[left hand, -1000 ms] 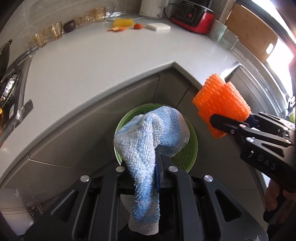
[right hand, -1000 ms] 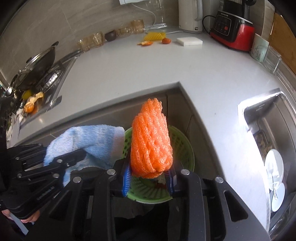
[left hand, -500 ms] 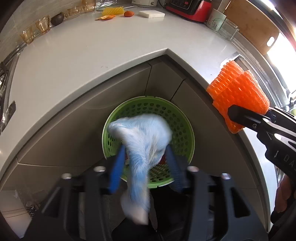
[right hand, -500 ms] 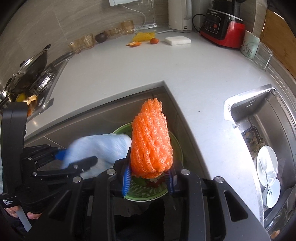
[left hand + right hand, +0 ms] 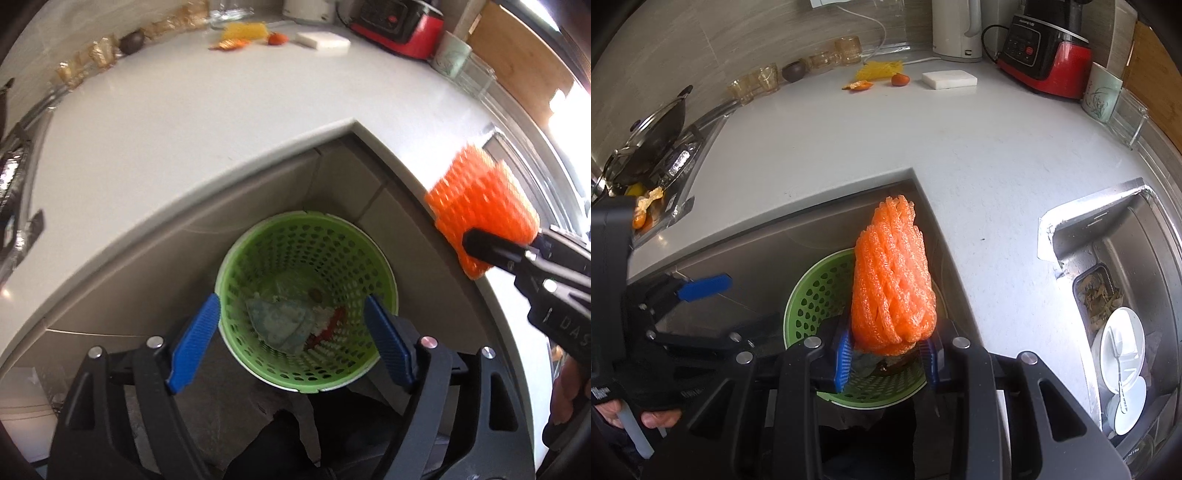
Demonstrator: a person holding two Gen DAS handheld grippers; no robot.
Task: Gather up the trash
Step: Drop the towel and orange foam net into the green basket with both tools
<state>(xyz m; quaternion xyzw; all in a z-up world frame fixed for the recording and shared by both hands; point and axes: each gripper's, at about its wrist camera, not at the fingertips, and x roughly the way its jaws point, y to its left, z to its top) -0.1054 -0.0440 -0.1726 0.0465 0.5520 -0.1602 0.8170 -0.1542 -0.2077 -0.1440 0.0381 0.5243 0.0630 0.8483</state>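
Protruding from right jaws, orange foam net (image 5: 892, 273) above green basket (image 5: 812, 295)

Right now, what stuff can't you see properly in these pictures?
- Green bin bottom, right wrist view: hidden by the orange foam net in the right gripper.
- Red scrap beside the blue cloth, left wrist view: too small to identify.
- Foam net, left wrist view: motion-blurred.

Red blender (image 5: 1047, 48) & white kettle (image 5: 956, 29) at the counter's (image 5: 886, 129) back wall. Wok w/ glass lid (image 5: 646, 136) on the stove at left; white plates (image 5: 1123, 347) in the sink (image 5: 1137, 229) at right
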